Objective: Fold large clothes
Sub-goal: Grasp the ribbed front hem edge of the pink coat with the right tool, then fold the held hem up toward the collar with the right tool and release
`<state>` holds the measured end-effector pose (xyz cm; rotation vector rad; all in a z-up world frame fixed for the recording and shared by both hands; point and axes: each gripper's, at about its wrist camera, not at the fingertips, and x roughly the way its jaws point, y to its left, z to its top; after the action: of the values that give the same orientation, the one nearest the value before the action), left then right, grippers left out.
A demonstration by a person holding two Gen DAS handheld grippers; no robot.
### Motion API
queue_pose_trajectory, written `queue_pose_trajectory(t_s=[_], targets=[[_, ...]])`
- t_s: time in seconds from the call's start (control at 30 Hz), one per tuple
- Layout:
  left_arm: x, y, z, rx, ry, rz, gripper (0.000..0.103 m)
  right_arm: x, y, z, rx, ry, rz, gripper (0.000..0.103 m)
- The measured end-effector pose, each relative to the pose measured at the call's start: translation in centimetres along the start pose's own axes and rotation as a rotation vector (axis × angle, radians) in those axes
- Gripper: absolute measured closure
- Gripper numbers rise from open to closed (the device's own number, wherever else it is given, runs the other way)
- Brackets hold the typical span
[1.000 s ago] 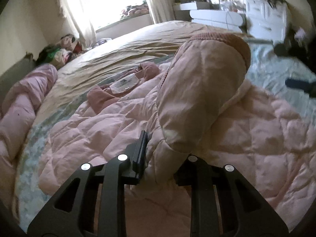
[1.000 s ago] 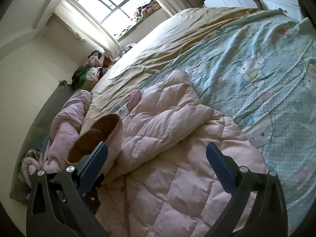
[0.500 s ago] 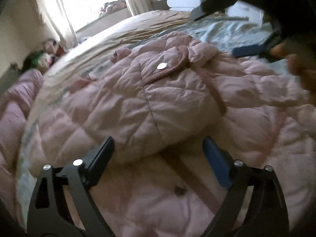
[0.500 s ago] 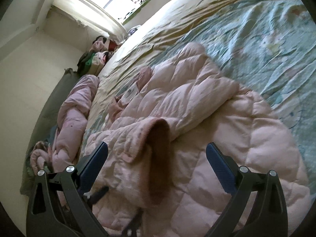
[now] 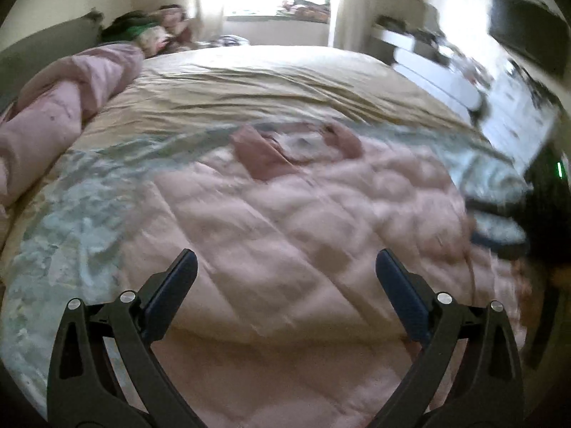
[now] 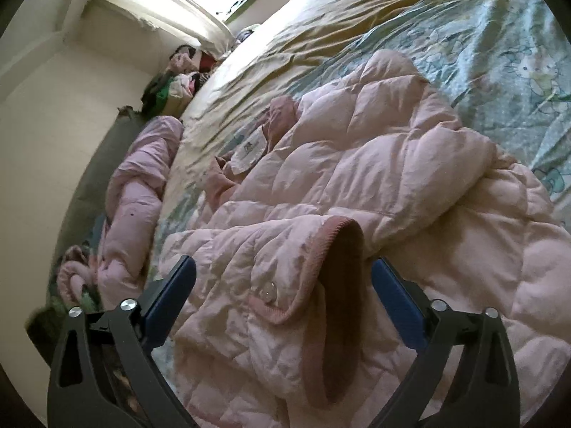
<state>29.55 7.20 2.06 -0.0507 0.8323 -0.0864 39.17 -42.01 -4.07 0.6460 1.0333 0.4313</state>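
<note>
A pale pink quilted jacket (image 5: 303, 221) lies spread on the bed, its darker pink collar (image 5: 264, 153) at the far end. In the right wrist view the jacket (image 6: 374, 164) has a sleeve folded across its body, with the ribbed cuff (image 6: 339, 249) and a snap button (image 6: 268, 289) right in front. My left gripper (image 5: 285, 278) is open and empty above the jacket's lower part. My right gripper (image 6: 282, 278) is open and empty, its fingers on either side of the folded sleeve. The left view is blurred.
The bed has a tan cover (image 5: 267, 82) and a light blue cartoon sheet (image 6: 499, 46). A rolled pink duvet (image 5: 60, 107) lies along the left edge. Clothes (image 5: 142, 32) pile by the window. White drawers (image 5: 446, 78) stand at the right.
My left gripper let go of the sleeve it held raised; the sleeve now lies folded across the jacket. The left gripper has pulled back and swung left. The right gripper stayed open.
</note>
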Motion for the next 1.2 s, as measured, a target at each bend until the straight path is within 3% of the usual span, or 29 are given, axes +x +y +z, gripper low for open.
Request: queue_pose_trajectory(t_s=[0.2,0.27,0.33,0.37,0.47,0.67,0.87,1.0,1.2], targets=[[0.1,5.6,1.7,-0.174,-0.055,0.026,0.009,1.8,0.2,0.0,-0.013,0.016,-0.056,0.041],[0.2,7.5,1.6,-0.210,-0.069,0.027,0.009,2.3,0.1,0.0,-0.025,0.012,-0.076,0.059],[0.2,9.1,1.4,-0.235,-0.083,0.053,0.009,2.8,-0.1,-0.3,-0.046,-0.010,-0.095,0.071],[0.2,9.8,1.3,-0.244,-0.092,0.057,0.009,3.0,-0.3,-0.5,-0.053,-0.017,-0.095,0.083],[0.6,12.2,1.2,-0.295,-0.090,0.075,0.009,3.2,0.3,-0.9,-0.092,-0.043,-0.090,0.096],[1.0,14.0,1.5,-0.337,-0.099,0.054,0.009,1.3,5.1,0.6,-0.274,-0.123,-0.087,0.098],[1.7,14.5,1.5,-0.372,-0.113,0.042,0.009,-2.1,11.5,5.1,-0.488,-0.254,-0.116,0.098],[3.0,13.2,1.5,-0.330,-0.086,0.031,0.009,-1.0,11.8,7.6,-0.511,-0.245,-0.162,0.098],[4.8,10.1,1.2,-0.240,-0.049,-0.006,0.009,1.6,10.3,7.7,-0.510,-0.222,-0.237,0.098]])
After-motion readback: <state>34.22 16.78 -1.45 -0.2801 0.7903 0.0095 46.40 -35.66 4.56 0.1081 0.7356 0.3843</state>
